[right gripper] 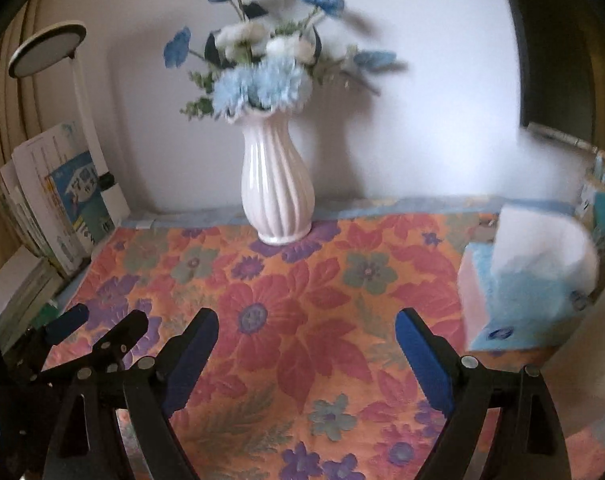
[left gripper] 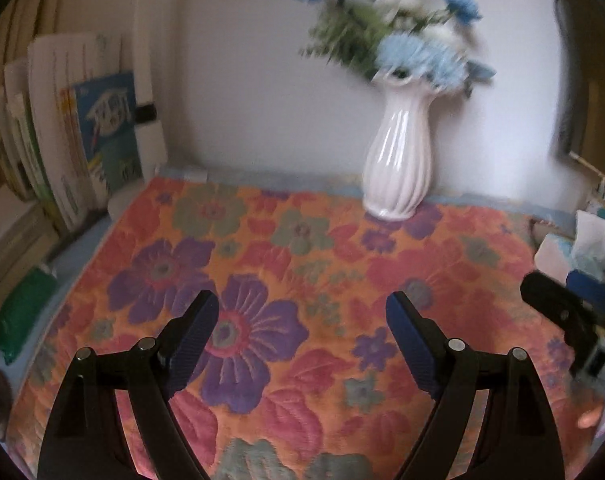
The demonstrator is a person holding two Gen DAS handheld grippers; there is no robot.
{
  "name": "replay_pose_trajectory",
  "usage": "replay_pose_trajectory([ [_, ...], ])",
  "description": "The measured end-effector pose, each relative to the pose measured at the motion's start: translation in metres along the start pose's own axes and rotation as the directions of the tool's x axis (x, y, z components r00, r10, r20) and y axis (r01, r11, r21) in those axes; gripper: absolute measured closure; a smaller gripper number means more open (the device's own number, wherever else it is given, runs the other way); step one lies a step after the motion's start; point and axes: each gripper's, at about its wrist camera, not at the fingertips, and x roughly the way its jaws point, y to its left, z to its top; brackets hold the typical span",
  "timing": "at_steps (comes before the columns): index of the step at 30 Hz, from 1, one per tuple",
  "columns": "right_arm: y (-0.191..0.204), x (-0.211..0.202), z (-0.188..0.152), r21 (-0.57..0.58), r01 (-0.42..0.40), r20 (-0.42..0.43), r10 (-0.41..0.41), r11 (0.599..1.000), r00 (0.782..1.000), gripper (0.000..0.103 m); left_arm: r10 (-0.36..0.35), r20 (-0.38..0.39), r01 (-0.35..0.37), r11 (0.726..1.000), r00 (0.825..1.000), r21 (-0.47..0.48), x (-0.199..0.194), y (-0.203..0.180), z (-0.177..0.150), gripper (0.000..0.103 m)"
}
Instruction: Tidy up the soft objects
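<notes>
Both grippers have jaws spread wide, nothing between the pads. Left gripper (left gripper: 302,320) hovers above the floral quilted cloth (left gripper: 302,264), its blue pads over the purple flower print. Right gripper (right gripper: 306,340) hovers above the same cloth (right gripper: 302,292), over the big red flower print.

Each gripper shows in the other's view: the left one (right gripper: 98,332) sits at the lower left of the right wrist view; the right one (left gripper: 558,312) pokes in at the right edge of the left wrist view, with only 1 dark finger visible there.

Soft items:
- Tissue pack (right gripper: 518,292), blue-and-white wrap with a white tissue sticking up, stands on the cloth's right side, near the right gripper's right finger. Also visible at the right edge of the left view (left gripper: 582,248).
- Green soft pack (left gripper: 22,316) lies off the cloth's left edge, on the light blue surface (left gripper: 62,276).

Further out: white ribbed vase (right gripper: 276,192) with blue and white flowers (right gripper: 262,72) stands upright at the cloth's far edge against the wall. Books (left gripper: 82,140) stand upright at far left. White lamp (right gripper: 46,48) rises behind them. Both views are motion-blurred.
</notes>
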Motion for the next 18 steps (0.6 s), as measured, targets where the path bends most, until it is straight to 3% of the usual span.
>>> replay_pose_trajectory([
  [4,-0.011,0.025,-0.01,0.054,-0.022,-0.1,0.027,0.998,0.995,0.014,-0.016,-0.035,0.015,0.999,0.999,-0.034,0.007,0.004,-0.002,0.013],
  [7,-0.017,0.028,-0.011,0.082,-0.057,-0.11,0.066,0.995,0.992,0.014,-0.004,-0.04,0.004,1.0,0.999,-0.003,0.008,-0.002,-0.004,0.011],
  [9,-0.016,0.03,-0.012,0.081,-0.063,-0.126,0.073,0.995,0.989,0.014,0.012,-0.043,-0.011,1.0,0.999,0.019,0.008,-0.005,-0.005,0.003],
  [18,-0.011,0.031,-0.014,0.057,-0.065,-0.146,0.073,0.996,0.987,0.013,0.022,-0.065,-0.02,0.999,0.998,0.028,0.01,-0.004,-0.007,0.003],
])
